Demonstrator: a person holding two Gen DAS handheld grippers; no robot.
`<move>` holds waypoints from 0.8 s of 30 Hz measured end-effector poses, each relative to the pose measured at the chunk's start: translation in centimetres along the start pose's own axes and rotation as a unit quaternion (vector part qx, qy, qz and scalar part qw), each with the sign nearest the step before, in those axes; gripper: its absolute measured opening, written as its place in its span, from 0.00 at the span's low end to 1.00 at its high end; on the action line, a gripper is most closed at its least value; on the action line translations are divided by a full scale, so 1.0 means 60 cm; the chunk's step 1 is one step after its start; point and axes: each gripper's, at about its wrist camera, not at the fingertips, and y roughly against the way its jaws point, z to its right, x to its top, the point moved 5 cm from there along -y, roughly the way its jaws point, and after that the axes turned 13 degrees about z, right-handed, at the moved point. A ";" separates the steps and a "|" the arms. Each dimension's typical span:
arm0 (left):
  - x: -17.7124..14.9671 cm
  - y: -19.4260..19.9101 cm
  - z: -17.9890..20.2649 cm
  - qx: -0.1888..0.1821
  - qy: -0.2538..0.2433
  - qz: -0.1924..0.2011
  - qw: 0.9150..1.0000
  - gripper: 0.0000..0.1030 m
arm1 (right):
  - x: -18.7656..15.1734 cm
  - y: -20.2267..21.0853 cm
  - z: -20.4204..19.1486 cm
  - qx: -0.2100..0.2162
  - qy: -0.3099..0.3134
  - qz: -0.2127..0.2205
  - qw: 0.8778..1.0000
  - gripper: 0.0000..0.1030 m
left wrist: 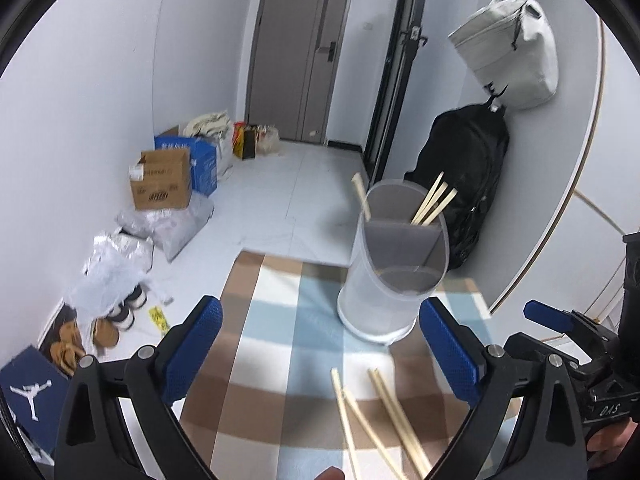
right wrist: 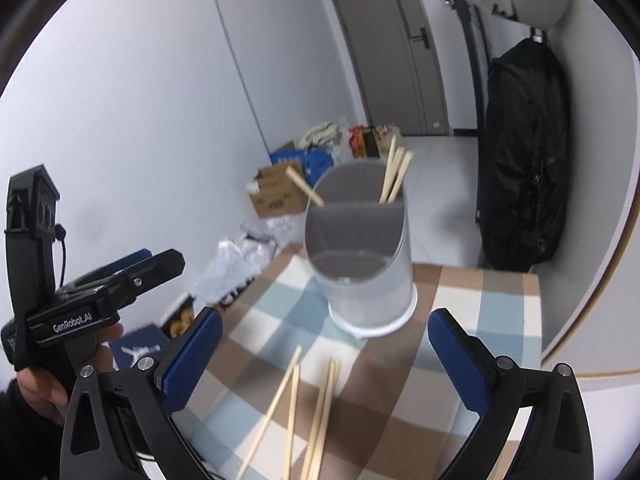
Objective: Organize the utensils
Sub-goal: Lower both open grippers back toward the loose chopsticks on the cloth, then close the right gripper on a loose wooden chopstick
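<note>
A translucent round utensil holder (left wrist: 394, 264) (right wrist: 360, 256) with inner dividers stands upright on the checked tablecloth (left wrist: 280, 320) (right wrist: 472, 320). Wooden chopsticks (left wrist: 434, 204) (right wrist: 396, 172) lean in its back compartment, with a single one (left wrist: 362, 196) (right wrist: 306, 186) at the left side. Several loose chopsticks (left wrist: 384, 412) (right wrist: 308, 412) lie on the cloth in front of the holder. My left gripper (left wrist: 320, 304) hangs open above them, nothing between its blue pads. My right gripper (right wrist: 326, 314) is likewise open and empty. Each gripper shows at the edge of the other's view, the left (right wrist: 156, 260) and the right (left wrist: 568, 324).
The table's far edge (left wrist: 288, 256) drops to a tiled floor. Cardboard boxes (left wrist: 162, 184), plastic bags (left wrist: 116, 264) and shoes (left wrist: 104, 332) line the left wall. A black backpack (left wrist: 464, 184) and a grey bag (left wrist: 508, 48) hang on the right wall. A grey door (left wrist: 300, 48) stands at the back.
</note>
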 end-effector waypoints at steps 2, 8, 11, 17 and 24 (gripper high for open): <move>-0.017 -0.006 -0.012 0.005 0.006 -0.012 1.000 0.93 | -0.018 -0.011 -0.003 0.001 0.005 -0.014 1.000 1.00; -0.051 -0.012 -0.051 0.018 0.025 -0.042 0.999 0.93 | -0.059 -0.041 -0.013 0.011 0.018 -0.065 0.998 1.00; -0.047 -0.011 -0.063 0.027 0.040 -0.042 0.998 0.93 | -0.075 -0.056 -0.027 0.013 0.038 -0.085 0.996 0.99; -0.049 -0.012 -0.077 0.045 0.044 -0.044 0.997 0.93 | -0.115 -0.114 -0.047 0.033 0.041 -0.163 0.985 0.71; -0.054 -0.024 -0.098 0.050 0.049 -0.054 0.996 0.93 | -0.150 -0.170 -0.078 0.023 0.118 -0.211 0.970 0.57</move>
